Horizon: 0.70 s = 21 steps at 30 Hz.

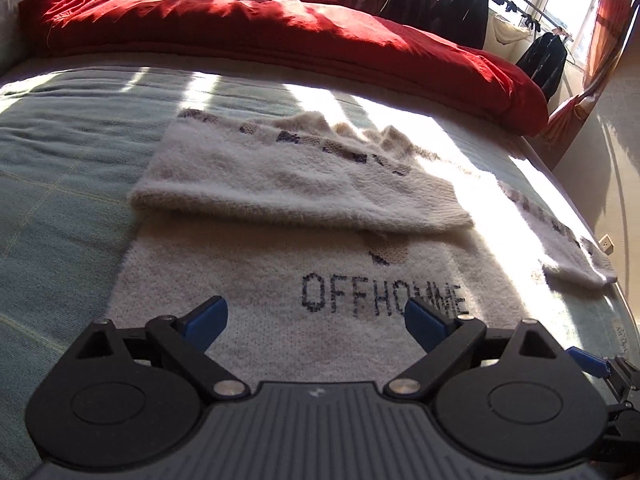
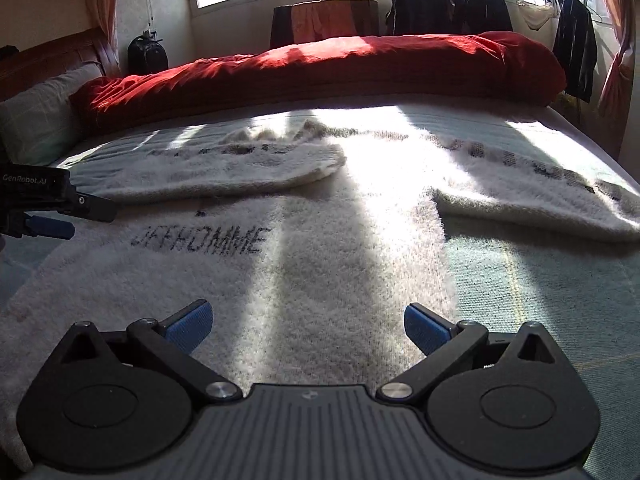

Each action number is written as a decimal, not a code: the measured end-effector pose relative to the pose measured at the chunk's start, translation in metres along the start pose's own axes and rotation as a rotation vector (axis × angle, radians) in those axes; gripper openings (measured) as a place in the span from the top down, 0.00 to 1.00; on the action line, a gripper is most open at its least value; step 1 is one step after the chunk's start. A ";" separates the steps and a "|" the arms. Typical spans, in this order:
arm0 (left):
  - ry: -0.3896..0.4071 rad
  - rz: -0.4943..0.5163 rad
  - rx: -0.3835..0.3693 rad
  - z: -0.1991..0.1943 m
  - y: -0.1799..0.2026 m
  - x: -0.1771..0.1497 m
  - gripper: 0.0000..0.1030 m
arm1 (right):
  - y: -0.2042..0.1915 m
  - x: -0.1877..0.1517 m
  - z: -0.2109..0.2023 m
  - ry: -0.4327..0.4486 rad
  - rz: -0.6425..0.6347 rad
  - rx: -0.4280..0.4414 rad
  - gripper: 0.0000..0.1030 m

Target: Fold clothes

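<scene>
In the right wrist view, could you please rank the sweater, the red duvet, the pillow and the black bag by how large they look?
1. sweater, filling most of the frame, though nearest the camera
2. red duvet
3. pillow, partly cut off at the left edge
4. black bag, farthest away

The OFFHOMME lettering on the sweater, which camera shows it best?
The left wrist view. There the lettering sits near the centre, dark and readable, though the left hand-held gripper covers its lower right end. In the right wrist view the lettering lies off to the left, slanted, with its first letters faint.
</scene>
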<state>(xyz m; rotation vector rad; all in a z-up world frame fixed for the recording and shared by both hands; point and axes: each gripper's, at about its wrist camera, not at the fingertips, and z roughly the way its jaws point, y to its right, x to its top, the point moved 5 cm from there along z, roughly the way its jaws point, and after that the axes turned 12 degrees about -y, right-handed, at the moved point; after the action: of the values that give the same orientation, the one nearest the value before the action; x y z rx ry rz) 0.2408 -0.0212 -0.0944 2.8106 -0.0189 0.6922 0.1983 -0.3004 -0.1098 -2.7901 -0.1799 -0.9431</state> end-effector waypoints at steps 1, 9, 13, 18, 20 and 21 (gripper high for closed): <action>-0.009 0.016 0.003 -0.003 0.003 -0.005 0.08 | 0.001 0.011 0.005 0.000 0.014 0.006 0.00; -0.086 0.083 0.008 -0.010 0.012 -0.043 0.08 | 0.029 0.032 0.046 -0.118 0.150 0.061 0.00; -0.113 0.097 0.017 -0.010 0.011 -0.055 0.08 | 0.039 0.005 0.023 -0.127 0.132 0.110 0.00; -0.140 0.114 0.004 -0.006 0.020 -0.070 0.08 | 0.038 -0.023 -0.001 -0.168 0.094 0.145 0.00; -0.150 0.126 -0.001 -0.004 0.025 -0.076 0.08 | 0.035 -0.027 -0.006 -0.190 0.086 0.140 0.00; -0.151 0.132 -0.003 -0.004 0.028 -0.079 0.08 | 0.034 -0.029 -0.007 -0.201 0.084 0.137 0.00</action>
<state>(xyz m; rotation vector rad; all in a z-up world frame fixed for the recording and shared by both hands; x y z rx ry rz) 0.1665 -0.0513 -0.1208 2.8726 -0.2339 0.5046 0.1769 -0.3366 -0.1265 -2.7376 -0.1480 -0.6070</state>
